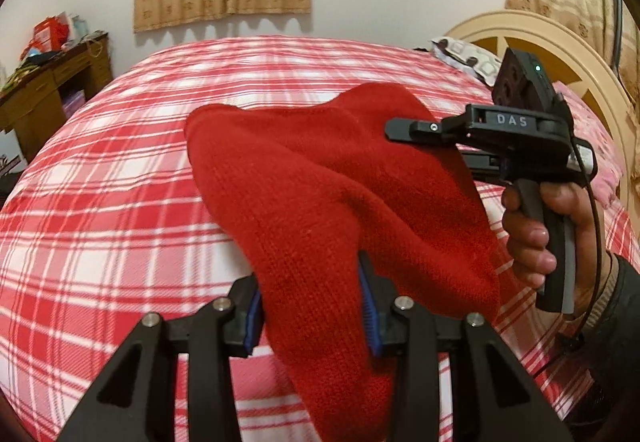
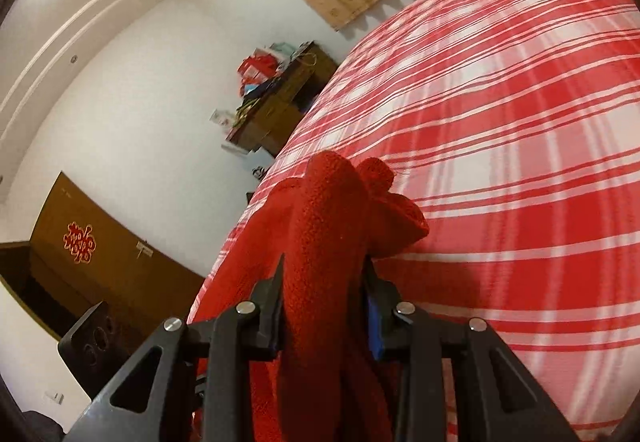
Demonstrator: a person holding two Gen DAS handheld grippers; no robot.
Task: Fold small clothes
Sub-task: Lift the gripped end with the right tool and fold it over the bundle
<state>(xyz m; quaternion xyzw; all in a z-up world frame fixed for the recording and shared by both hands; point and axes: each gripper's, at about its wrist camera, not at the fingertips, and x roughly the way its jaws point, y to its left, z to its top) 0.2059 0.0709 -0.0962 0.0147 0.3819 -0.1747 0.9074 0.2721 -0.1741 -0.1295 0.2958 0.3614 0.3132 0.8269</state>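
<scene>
A red knitted garment (image 1: 320,194) hangs in the air above the bed, stretched between both grippers. My left gripper (image 1: 312,306) is shut on one bunched edge of it, the blue pads pressing the knit from both sides. In the left wrist view the right gripper (image 1: 404,138) comes in from the right, held by a hand (image 1: 532,234), its tips buried in the far side of the cloth. The right wrist view shows my right gripper (image 2: 324,294) shut on a thick fold of the red garment (image 2: 332,210), which bulges past the fingers.
The bed carries a red and white checked cover (image 1: 120,210). A cream headboard (image 1: 560,42) and a patterned pillow (image 1: 468,56) stand at the right. A cluttered wooden desk (image 1: 52,90) stands beyond the bed's left side, and a brown door (image 2: 100,254) is in the wall.
</scene>
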